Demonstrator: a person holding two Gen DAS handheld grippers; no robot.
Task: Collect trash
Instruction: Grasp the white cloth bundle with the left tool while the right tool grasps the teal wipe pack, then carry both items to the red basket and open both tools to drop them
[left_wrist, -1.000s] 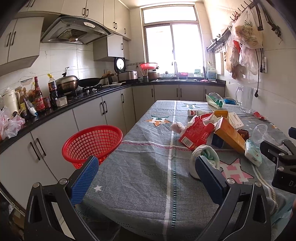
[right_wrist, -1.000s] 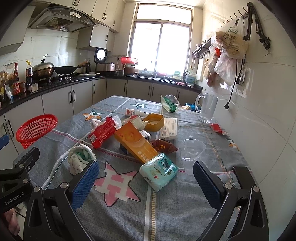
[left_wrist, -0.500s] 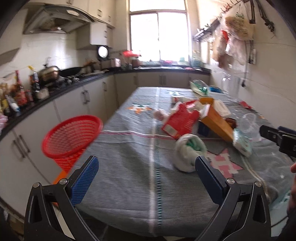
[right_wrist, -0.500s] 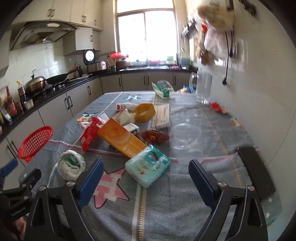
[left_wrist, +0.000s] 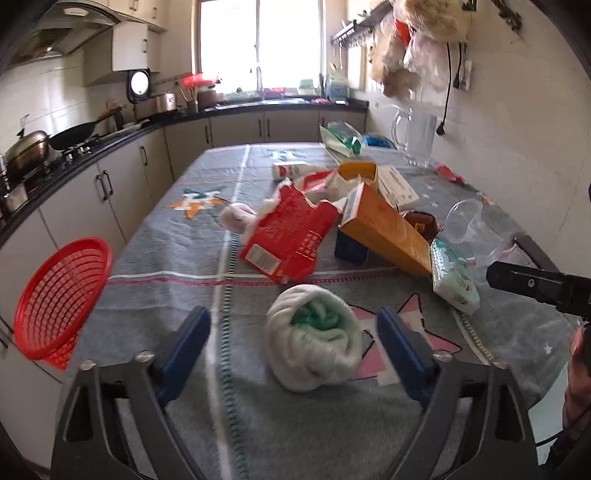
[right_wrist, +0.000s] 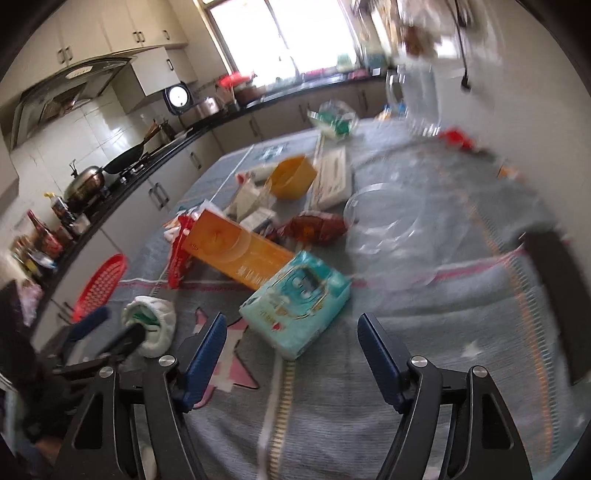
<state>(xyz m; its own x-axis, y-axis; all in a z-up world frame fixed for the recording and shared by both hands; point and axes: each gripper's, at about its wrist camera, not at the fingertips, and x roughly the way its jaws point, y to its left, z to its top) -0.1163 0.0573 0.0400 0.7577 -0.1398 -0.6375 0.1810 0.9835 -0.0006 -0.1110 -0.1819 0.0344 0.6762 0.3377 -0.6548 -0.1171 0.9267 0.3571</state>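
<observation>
Trash lies heaped along the middle of the grey tablecloth (left_wrist: 155, 435), and a red mesh basket (left_wrist: 59, 299) hangs just past its left edge, beside the white cabinets. Near the front edge, the left gripper (left_wrist: 293, 332) stands over the cloth with its blue-padded jaws apart; they have just been closing, and a rolled white and green bundle (left_wrist: 314, 343) sits between them, with a gap on either side, so nothing is grasped. Behind the bundle a torn red carton (left_wrist: 291, 236) lies flat, with a small pale wad (left_wrist: 236, 218) at its left corner. To its right a long orange box (left_wrist: 384, 229) leans across a dark blue block (left_wrist: 351, 251), and a brown wrapper (left_wrist: 421, 225) sits just behind it. A mint-green tissue pack (right_wrist: 295, 302) rests at the orange box's near end. The right gripper (right_wrist: 291, 354) hovers at the front edge just short of that pack, its jaws released though they too have just been closing; the pack's near corner reaches toward the gap without touching either pad. Farther right a clear plastic cup (left_wrist: 469, 229) lies on its side, and a glass jug (left_wrist: 417, 136) stands at the far right corner against the tiled wall.
</observation>
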